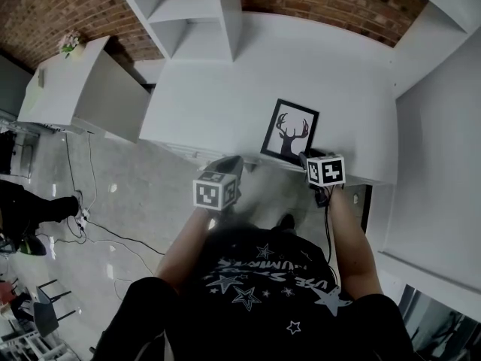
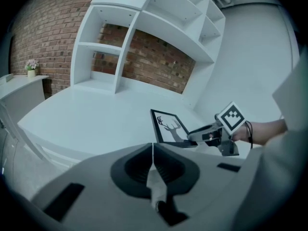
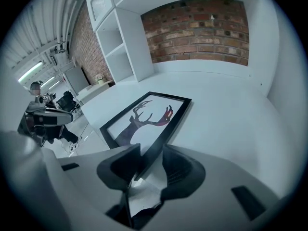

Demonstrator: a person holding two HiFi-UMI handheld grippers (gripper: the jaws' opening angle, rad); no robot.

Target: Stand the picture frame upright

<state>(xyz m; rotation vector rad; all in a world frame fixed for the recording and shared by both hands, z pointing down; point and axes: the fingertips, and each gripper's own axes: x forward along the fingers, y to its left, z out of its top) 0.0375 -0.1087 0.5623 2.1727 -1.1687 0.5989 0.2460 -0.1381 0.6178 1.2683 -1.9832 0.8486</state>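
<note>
A black picture frame (image 1: 289, 131) with a stag silhouette lies flat near the front edge of the white desk (image 1: 225, 104). In the right gripper view the frame (image 3: 144, 117) runs away from me. My right gripper (image 3: 151, 150) straddles its near right edge, with the jaws wide apart and a gap beside the edge. The head view puts that gripper (image 1: 304, 157) at the frame's lower right corner. My left gripper (image 1: 234, 164) hovers at the desk's front edge, left of the frame, shut and empty (image 2: 153, 146). From it I see the frame (image 2: 169, 125) and the right gripper (image 2: 195, 135).
White shelving (image 1: 195, 13) rises at the back of the desk before a brick wall. A white wall panel (image 1: 443, 126) bounds the right side. A side counter (image 1: 83, 81) with a small flower pot (image 1: 69, 43) stands left. Cables (image 1: 113, 235) trail on the floor.
</note>
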